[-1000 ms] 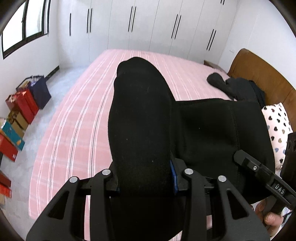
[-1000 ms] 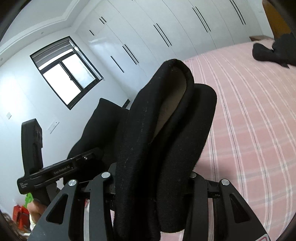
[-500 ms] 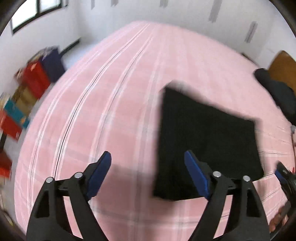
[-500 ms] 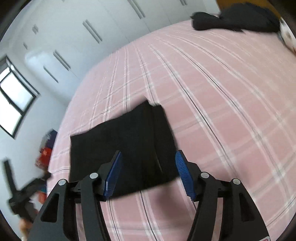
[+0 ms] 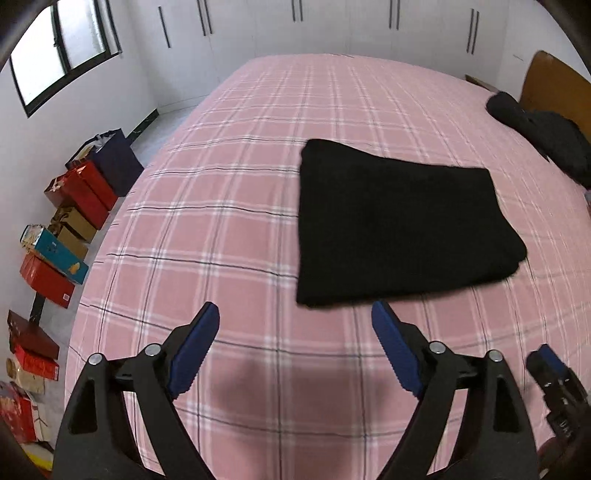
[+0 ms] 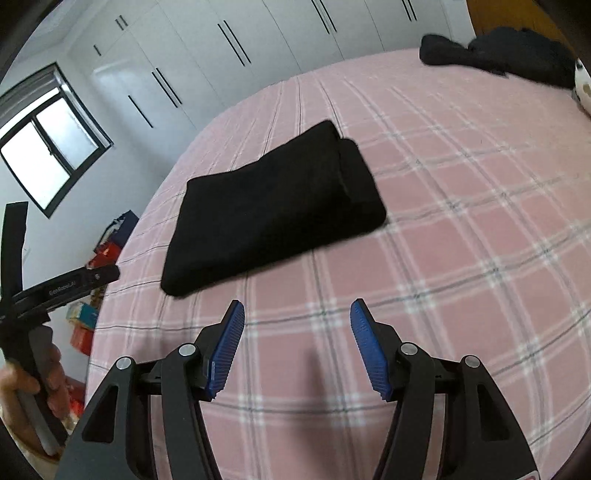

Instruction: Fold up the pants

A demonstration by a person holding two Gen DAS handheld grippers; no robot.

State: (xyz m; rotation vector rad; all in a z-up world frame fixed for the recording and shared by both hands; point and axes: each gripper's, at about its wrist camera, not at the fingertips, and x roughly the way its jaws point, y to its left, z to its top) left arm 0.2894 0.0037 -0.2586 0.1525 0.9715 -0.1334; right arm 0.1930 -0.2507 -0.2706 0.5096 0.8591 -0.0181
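Note:
The black pants (image 5: 399, 225) lie folded into a flat rectangle on the pink plaid bed (image 5: 240, 206). They also show in the right wrist view (image 6: 273, 214), with the folded layers visible at their right edge. My left gripper (image 5: 295, 314) is open and empty, held above the bed just short of the pants' near edge. My right gripper (image 6: 295, 308) is open and empty, also near the front of the pants. The left tool (image 6: 55, 288) shows at the left of the right wrist view.
A pile of dark clothes (image 5: 543, 136) lies at the far right by the wooden headboard (image 5: 554, 81), also seen in the right wrist view (image 6: 509, 55). Boxes and bags (image 5: 74, 206) line the floor at the left. White wardrobes (image 5: 295, 26) stand behind.
A second ago both grippers were shut on the black pants and held them up. They have let go, opened, and drawn back; the pants now lie folded on the bed.

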